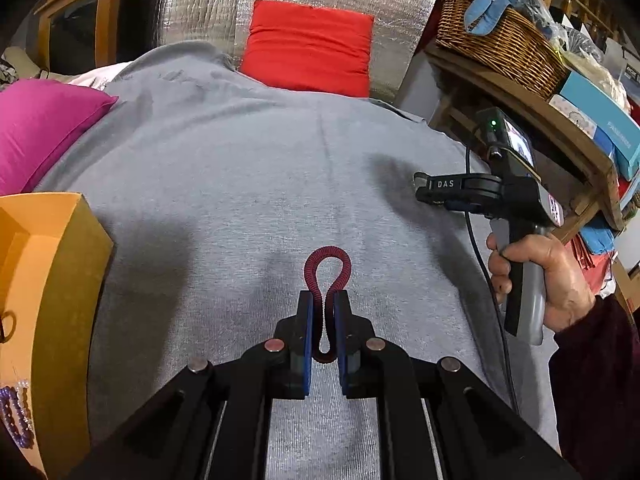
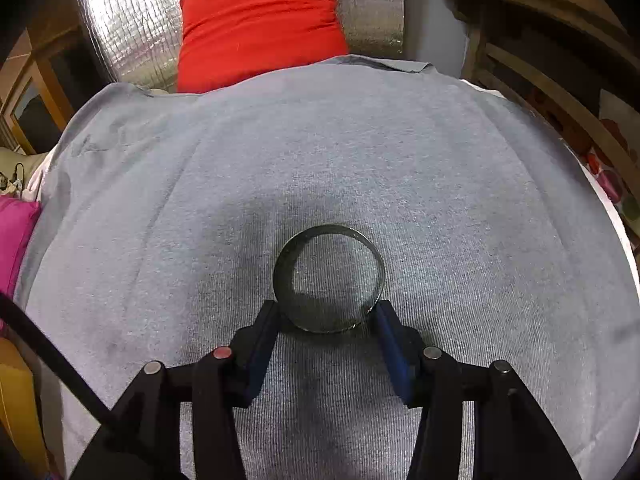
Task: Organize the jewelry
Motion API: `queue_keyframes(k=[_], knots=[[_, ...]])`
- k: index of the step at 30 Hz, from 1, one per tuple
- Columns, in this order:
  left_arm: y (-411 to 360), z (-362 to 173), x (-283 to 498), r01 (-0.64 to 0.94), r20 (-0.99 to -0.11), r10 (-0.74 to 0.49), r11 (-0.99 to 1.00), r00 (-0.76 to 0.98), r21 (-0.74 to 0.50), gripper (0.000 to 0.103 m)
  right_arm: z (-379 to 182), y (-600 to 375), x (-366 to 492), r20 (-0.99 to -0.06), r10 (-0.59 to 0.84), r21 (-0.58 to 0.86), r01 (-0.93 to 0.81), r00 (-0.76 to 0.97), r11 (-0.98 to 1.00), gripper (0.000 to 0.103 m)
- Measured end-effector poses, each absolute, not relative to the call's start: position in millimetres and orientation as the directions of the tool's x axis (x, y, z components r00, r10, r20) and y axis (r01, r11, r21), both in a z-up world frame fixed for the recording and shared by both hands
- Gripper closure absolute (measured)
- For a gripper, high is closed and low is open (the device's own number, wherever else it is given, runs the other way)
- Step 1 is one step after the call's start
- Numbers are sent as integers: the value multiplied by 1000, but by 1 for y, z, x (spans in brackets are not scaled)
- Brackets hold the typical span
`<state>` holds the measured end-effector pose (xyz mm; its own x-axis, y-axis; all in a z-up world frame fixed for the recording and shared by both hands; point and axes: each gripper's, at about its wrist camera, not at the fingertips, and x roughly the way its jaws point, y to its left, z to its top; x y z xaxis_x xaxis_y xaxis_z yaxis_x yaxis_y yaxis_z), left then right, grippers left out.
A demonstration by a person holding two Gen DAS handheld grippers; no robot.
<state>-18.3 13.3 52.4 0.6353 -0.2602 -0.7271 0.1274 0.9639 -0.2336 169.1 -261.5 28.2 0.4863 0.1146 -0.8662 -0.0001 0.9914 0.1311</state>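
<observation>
Left wrist view: my left gripper (image 1: 325, 300) is closed nearly all the way on a red bracelet (image 1: 327, 280), a ribbed stretchy cord squeezed flat between the blue pads (image 1: 307, 328), with one loop bulging out past the tips and a smaller one behind. It hangs over the grey cloth (image 1: 224, 168). I judge it light, soft and springy; it deforms under grip, so a hold across the doubled cord, as now, looks secure. At the near left stands a yellow box (image 1: 72, 264), open on top. Inside it, at the frame edge, I see a purple and clear beaded bracelet (image 1: 16, 416) and a dark loop I cannot identify. At the right, my right hand (image 1: 548, 276) grips the handle of the other tool, well apart from the box.

Right wrist view: my right gripper (image 2: 328, 312) is spread wide, the pads touching the near outer sides of a dark bangle (image 2: 329, 278); I cannot tell whether it is lifted or resting on the cloth. I judge it rigid, smooth and likely slippery; a hold across its full width suits it better than a pinch on the rim. The box edge shows only faintly at the near left.
</observation>
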Motion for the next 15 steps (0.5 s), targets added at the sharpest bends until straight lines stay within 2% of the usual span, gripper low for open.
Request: queue_keyframes(k=[2, 3, 4, 5, 12, 13, 15], knots=[[14, 54, -21, 132, -725, -262, 964, 637, -232, 93, 31, -265, 161, -859, 128, 148, 2, 496, 989, 54], [14, 55, -21, 134, -724, -261, 964, 638, -229, 93, 32, -268, 156, -855, 141, 165, 3, 499, 986, 64], [14, 55, -22, 136, -724, -260, 965, 640, -226, 93, 34, -270, 148, -851, 163, 190, 3, 499, 982, 94], [15, 56, -22, 137, -723, -261, 964, 640, -226, 93, 36, -274, 139, -853, 185, 216, 6, 488, 976, 95], [13, 57, -28, 147, -725, -274, 961, 632, -234, 93, 52, -293, 91, -823, 274, 307, -17, 497, 952, 94], [11, 57, -30, 153, -725, -278, 960, 630, -234, 93, 56, -293, 90, -812, 280, 314, -20, 512, 949, 88], [7, 57, -34, 170, -726, -283, 959, 627, -227, 93, 65, -297, 94, -794, 281, 324, -15, 540, 946, 55]])
